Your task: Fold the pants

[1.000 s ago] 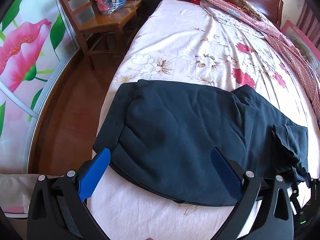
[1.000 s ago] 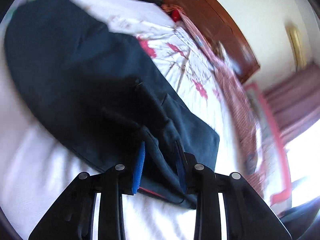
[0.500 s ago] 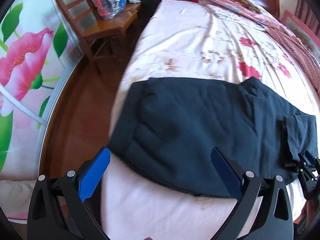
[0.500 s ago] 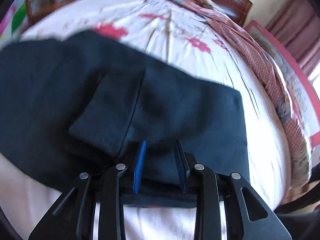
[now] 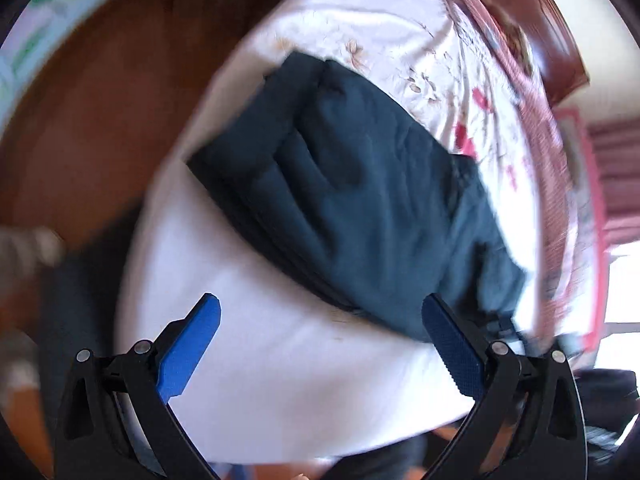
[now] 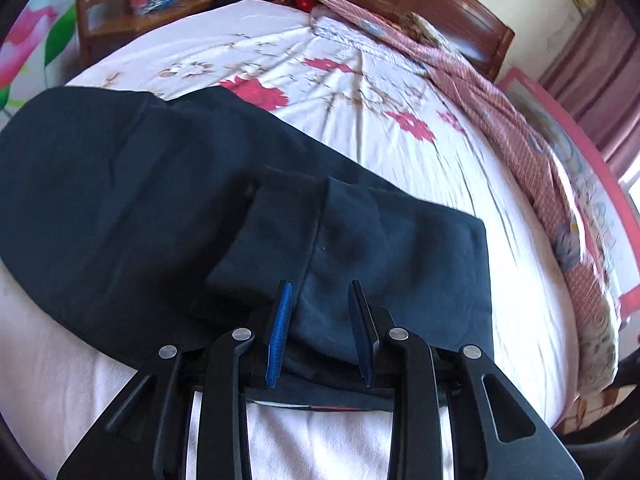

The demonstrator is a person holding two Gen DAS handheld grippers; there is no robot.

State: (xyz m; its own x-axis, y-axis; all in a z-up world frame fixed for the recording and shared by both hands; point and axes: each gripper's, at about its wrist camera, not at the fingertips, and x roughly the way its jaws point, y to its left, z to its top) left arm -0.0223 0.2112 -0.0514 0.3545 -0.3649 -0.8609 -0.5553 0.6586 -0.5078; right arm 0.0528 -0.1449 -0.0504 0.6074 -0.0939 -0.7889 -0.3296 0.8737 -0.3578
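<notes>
Left wrist view: heavy motion blur, so detail is running soft. At far left, brown wooden floor (image 5: 80, 128) is showing beside the bed. Your left gripper (image 5: 320, 320) is hovering with its 2 blue pads (image 5: 188, 352) spread wide apart and nothing between them; under the gap, bare white bedsheet (image 5: 280, 380) is lying. Just past the tips, the dark blue pants (image 5: 360, 208) are lying folded across the bed, running diagonally from upper left to lower right, with stacked layers showing along the near edge. Your right-hand pad is overlapping the pants' near corner in frame; contact cannot be told. Beyond the pants, the sheet's red flower print is showing, then the wooden headboard (image 5: 560, 40) at upper right.

Right wrist view: at upper left, a wooden chair (image 6: 108, 12) is standing beside the bed with a bundle on its seat. The pants (image 6: 140, 208) are spreading from the left edge toward center on the floral sheet (image 6: 360, 92). Your right gripper (image 6: 320, 308) is sitting low at the near hem, its 2 pads (image 6: 280, 328) drawn close and clamping a bunched fold of pants fabric between them. Right of that, a pink patterned blanket (image 6: 560, 184) is lying along the bed's far side, under the headboard (image 6: 420, 12).
</notes>
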